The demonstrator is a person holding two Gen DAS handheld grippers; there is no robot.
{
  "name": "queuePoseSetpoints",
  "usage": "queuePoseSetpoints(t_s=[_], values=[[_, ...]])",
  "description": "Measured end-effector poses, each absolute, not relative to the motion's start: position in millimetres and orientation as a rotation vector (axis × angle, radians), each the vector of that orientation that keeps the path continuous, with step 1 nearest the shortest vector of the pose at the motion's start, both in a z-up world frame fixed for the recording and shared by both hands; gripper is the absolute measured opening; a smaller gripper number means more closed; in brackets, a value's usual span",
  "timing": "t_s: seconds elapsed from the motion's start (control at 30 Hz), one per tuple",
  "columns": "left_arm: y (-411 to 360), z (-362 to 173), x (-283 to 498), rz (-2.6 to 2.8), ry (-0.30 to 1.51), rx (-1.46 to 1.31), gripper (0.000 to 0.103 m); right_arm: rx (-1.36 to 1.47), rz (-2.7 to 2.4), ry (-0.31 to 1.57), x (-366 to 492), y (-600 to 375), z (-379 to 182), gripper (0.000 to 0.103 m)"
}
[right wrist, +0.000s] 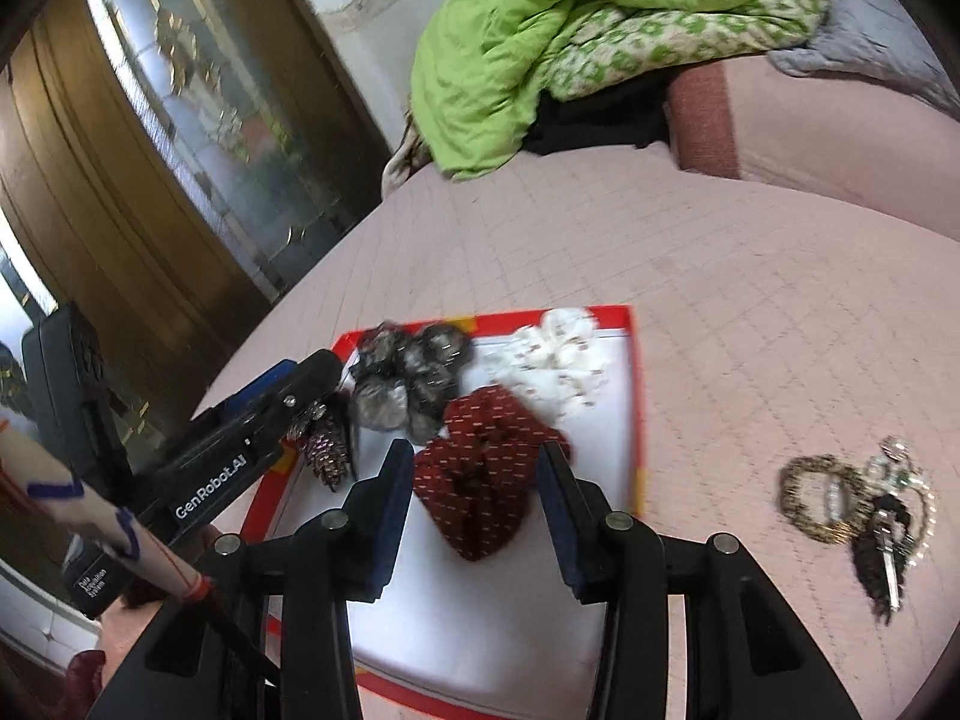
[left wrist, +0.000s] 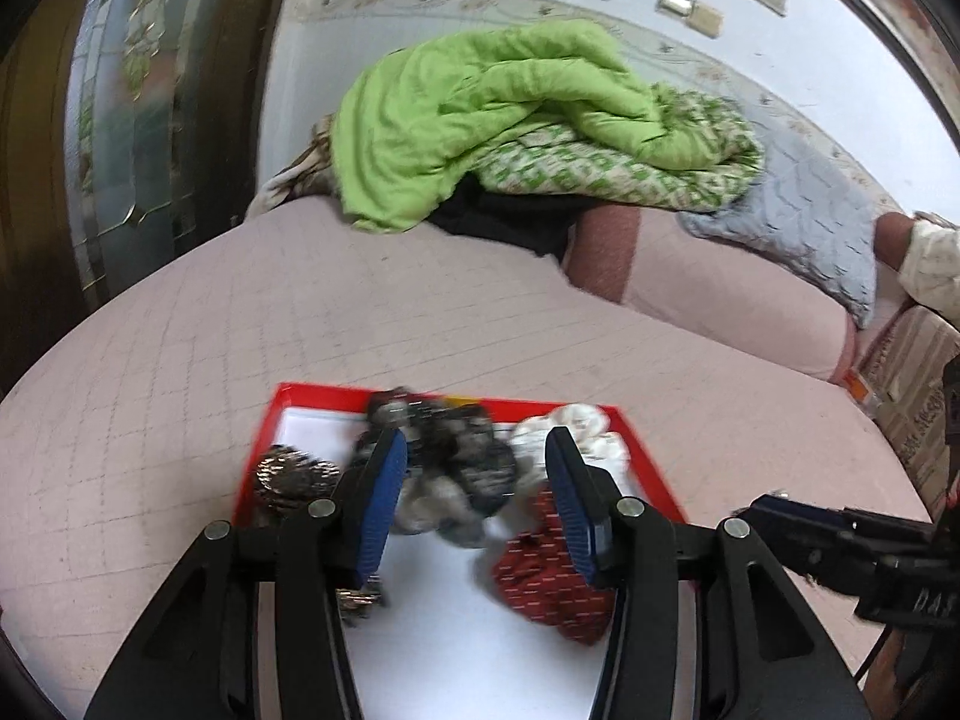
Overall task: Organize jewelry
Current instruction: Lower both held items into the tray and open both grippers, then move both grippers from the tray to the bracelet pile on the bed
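Pink quilted bedding point(left wrist: 420, 324) fills most of both views, with a rumpled green blanket point(left wrist: 492, 108) heaped at the top of the frame and a dark wooden door with patterned glass point(right wrist: 198, 120) along the left. On the bedding, low in the frame, sits a red-rimmed tray point(right wrist: 637, 396) with a white floor, holding a dark grey scrunchie point(right wrist: 408, 378), a white scrunchie point(right wrist: 558, 366) and a red dotted scrunchie point(right wrist: 486, 474).

Only the right wrist view shows a small heap of jewelry point(right wrist: 858, 510) lying on the bedding at lower right, well apart from the tray: a beaded ring, sparkly pieces and a dark feathery one. Only the left wrist view shows a grey-blue pillow point(left wrist: 804, 240) and a cardboard box point(left wrist: 918, 384) at the right edge.

Left gripper point(left wrist: 474, 498) has its jaws spread with nothing pinched, over the tray's near left side, where a shiny metallic piece point(left wrist: 288, 474) lies beside it. Right gripper point(right wrist: 474, 516) is likewise spread and empty, the red scrunchie lying below the gap. Open bedding lies beyond the tray and between it and the heap.
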State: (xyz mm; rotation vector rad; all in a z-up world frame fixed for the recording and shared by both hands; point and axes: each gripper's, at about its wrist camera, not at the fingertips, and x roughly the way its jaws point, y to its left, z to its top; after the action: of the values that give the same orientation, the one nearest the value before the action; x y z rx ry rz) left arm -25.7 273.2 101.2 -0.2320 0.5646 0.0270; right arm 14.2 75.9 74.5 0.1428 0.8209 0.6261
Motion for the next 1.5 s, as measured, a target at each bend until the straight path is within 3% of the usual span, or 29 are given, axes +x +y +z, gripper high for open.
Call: queuePoseSetpoints(t_s=[0.57, 0.87, 1.13, 1.3, 1.5], values=[[128, 91, -23, -0.339, 0.642, -0.036, 0.047, 0.394, 0.282, 0.784, -2, -146, 68, 0.046], [39, 73, -13, -0.488, 0.761, 0.149, 0.047, 0.510, 0.242, 0.806, 4, -199, 44, 0.046], [-8, 44, 30, -0.480, 0.854, 0.273, 0.035, 0.569, 0.252, 0.800, 5, -222, 38, 0.046], [-14, 20, 48, -0.458, 0.924, 0.274, 0.012, 0.586, 0.251, 0.797, 5, -233, 38, 0.046], [-16, 13, 60, -0.404, 0.980, 0.185, 0.013, 0.607, 0.266, 0.805, 6, -236, 36, 0.046]])
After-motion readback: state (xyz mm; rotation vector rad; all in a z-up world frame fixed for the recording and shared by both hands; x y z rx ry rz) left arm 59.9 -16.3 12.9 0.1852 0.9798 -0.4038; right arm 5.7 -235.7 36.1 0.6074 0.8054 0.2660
